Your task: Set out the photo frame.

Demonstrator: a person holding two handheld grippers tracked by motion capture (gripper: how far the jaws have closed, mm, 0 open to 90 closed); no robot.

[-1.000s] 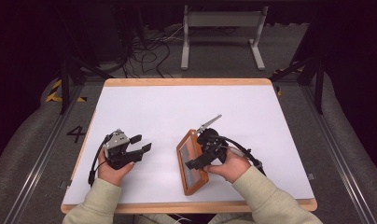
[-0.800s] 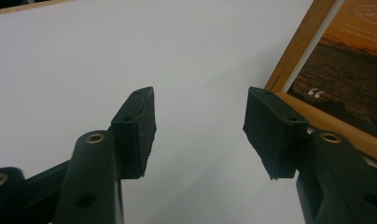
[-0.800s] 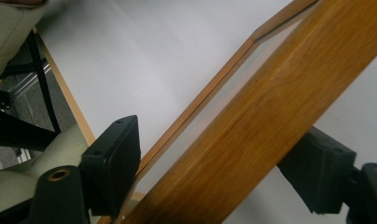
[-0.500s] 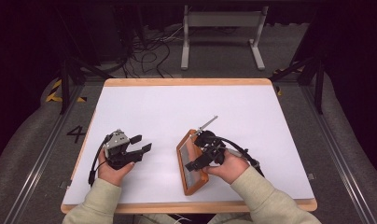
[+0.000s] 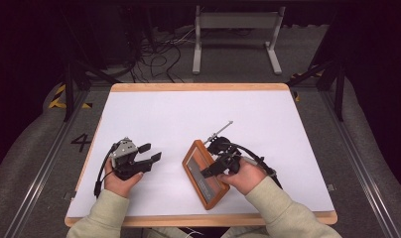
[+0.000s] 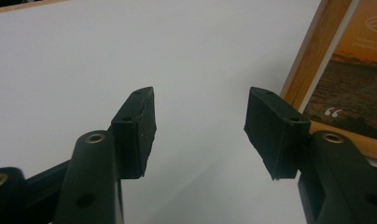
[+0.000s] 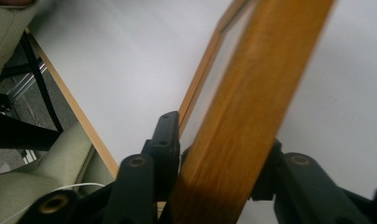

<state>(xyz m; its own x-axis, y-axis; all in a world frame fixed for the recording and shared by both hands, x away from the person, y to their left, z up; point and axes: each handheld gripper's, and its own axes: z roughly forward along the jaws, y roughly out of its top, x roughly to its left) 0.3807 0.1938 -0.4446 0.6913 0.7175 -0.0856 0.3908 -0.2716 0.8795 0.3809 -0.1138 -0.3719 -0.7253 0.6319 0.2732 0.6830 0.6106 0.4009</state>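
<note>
**Frame shifting under right tool**

Having slid slightly toward the person's edge of the desk [image 5: 154,106] since the earlier pictures: wooden picture frame [image 5: 204,173], clamped along one long rail by the right tool [image 5: 219,166]. Lying with long axis diagonal, far end leaning left. Resting idle just left of the frame: left tool [image 5: 148,156], jaws spread wide, holding nothing. Showing in left gripper view: frame's printed sunset face [image 6: 352,84]. Showing in right gripper view: gripped rail [image 7: 252,107] between closed jaws.
</note>
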